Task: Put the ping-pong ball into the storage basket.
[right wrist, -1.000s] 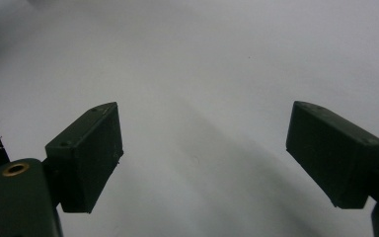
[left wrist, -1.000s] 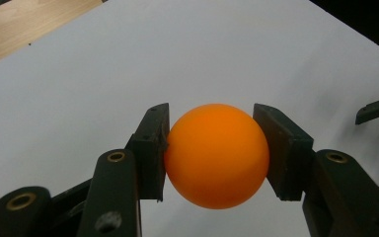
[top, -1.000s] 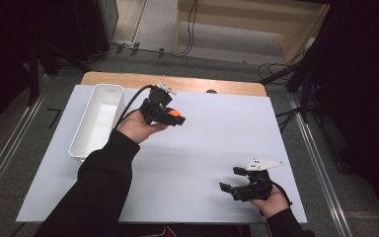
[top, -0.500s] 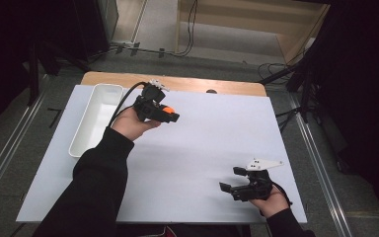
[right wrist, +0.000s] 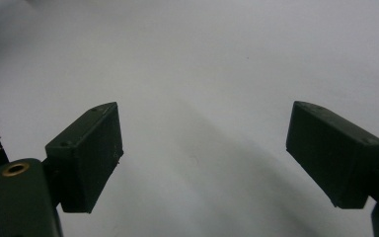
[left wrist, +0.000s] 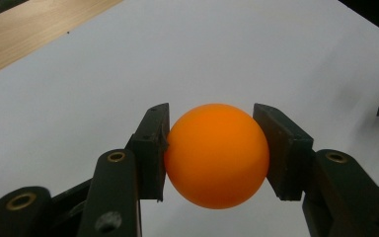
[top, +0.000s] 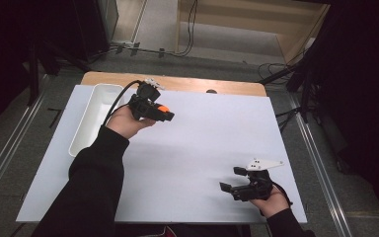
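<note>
**Ana:** Jaws first: how were they set?

**Ben:** Both pads of the left gripper (left wrist: pixel 212 153) pinched the ball (left wrist: pixel 216 155) at its widest line, one pad on either flank, with the ball sitting out at the tips rather than deep toward the hinge. The right gripper (right wrist: pixel 205 153) stood spread wide with nothing between its pads, just bare sheet (right wrist: pixel 202 59) ahead of them.

**Ana:** And the ball lay where, exactly?

**Ben:** Squarely between the left pads, lifted clear of the sheet. From the high view the tray (top: pixel 94 118) lay behind and to the outer side of those jaws, near but not under them.

**Ana:** So carrying to the tray looked like the step. How to do it well?

**Ben:** I'd judge so. A smooth ball held only on two small patches could squirt out forward, so the squeeze should have stayed even, the swing slow, and the pads should have parted only once low over the tray's floor, to stop it bouncing out.

**Ana:** Which way did it point? Long axis?

**Ben:** None to speak of. It was round, plain orange, no mark visible, so it had no heading and any release angle would serve.
</note>
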Available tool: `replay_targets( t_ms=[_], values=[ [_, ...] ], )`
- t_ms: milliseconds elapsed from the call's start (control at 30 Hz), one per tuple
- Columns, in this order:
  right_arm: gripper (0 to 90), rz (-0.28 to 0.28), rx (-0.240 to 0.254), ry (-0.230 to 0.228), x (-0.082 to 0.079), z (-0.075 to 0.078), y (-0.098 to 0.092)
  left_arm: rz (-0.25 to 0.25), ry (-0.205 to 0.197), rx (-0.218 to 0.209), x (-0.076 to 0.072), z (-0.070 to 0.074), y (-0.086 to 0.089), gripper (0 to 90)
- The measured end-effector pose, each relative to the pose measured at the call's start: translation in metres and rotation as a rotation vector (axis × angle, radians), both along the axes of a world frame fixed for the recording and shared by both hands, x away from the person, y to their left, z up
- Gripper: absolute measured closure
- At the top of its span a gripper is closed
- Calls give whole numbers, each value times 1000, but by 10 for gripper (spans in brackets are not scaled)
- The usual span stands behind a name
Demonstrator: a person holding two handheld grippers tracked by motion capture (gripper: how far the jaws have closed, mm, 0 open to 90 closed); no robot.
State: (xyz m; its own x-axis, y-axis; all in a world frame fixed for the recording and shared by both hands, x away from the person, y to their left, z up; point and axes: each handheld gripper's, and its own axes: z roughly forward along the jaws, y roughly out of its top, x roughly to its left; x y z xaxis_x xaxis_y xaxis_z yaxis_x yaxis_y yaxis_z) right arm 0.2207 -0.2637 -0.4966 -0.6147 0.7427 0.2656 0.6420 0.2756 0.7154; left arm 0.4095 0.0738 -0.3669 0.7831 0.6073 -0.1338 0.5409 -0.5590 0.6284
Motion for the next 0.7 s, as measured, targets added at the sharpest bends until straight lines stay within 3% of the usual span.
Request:
replay_targets(
  t_ms=[533, 700],
  values=[
    [129, 1, -3, 5, 0, 0, 0, 15, 9, 8, 4, 2, 13, 509],
    [129, 2, -3, 6, 0, 0, 0, 41, -3, 10, 7, 4, 23, 509]
  ],
)
